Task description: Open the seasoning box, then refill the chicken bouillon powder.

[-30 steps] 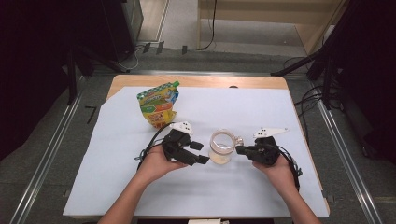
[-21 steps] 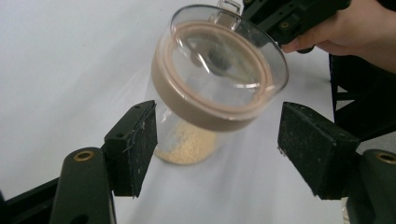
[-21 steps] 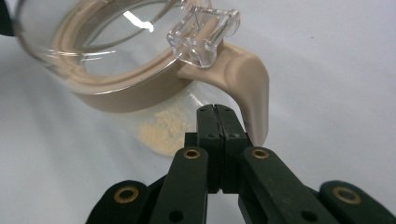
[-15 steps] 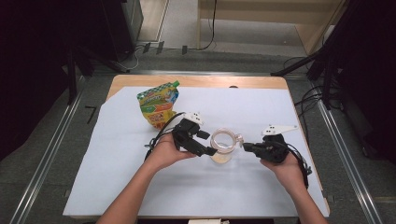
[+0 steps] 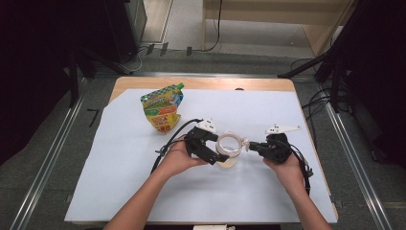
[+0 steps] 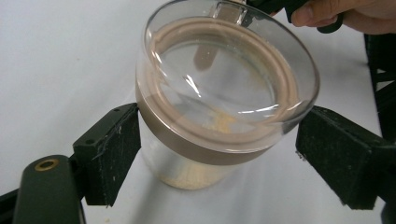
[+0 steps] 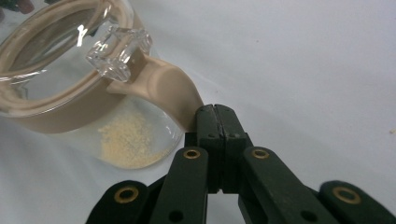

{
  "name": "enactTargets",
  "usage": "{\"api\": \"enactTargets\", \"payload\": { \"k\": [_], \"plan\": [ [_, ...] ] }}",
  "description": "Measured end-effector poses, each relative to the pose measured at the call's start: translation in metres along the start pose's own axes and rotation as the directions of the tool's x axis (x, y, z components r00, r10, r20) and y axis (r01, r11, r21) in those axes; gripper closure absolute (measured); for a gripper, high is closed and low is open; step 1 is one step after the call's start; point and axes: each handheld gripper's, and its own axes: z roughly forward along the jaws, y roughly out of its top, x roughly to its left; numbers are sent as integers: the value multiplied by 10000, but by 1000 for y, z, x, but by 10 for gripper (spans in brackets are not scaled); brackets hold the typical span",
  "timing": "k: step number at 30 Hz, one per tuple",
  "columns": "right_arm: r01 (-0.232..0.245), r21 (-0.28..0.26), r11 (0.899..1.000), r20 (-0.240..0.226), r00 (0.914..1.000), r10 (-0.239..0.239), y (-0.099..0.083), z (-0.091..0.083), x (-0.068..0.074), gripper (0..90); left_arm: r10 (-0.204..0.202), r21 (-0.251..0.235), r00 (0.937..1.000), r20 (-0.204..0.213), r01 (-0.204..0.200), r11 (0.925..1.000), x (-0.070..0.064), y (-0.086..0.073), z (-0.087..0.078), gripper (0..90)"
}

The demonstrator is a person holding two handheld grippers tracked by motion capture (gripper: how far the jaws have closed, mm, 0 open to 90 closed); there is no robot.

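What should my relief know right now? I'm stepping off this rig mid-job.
Left gripper: open, jaws on either side of the jar, apparently not touching it.
Right gripper: shut on the beige tab of the jar's lid.
Jar stands mid-table on the white sheet, a little yellowish powder in it. Pouch stands behind, to the left.
Done: tab gripped. Left: probably clamp the jar with the left gripper, then pull the lid off.
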Motion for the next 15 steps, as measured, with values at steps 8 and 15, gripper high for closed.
{"api": "enactTargets", "payload": {
  "k": [8, 15],
  "plan": [
    [-16, -17, 10000, 90, 10000, 16, 0, 2, 0, 900, 192, -474, 9988, -442, -213, 9986, -7, 3, 1, 129],
    [-55, -6, 10000, 152, 9999, 56, 0, 1, 1, 900, 354, -568, 9975, -617, -389, 9976, -8, 4, -1, 143]
  ]
}}
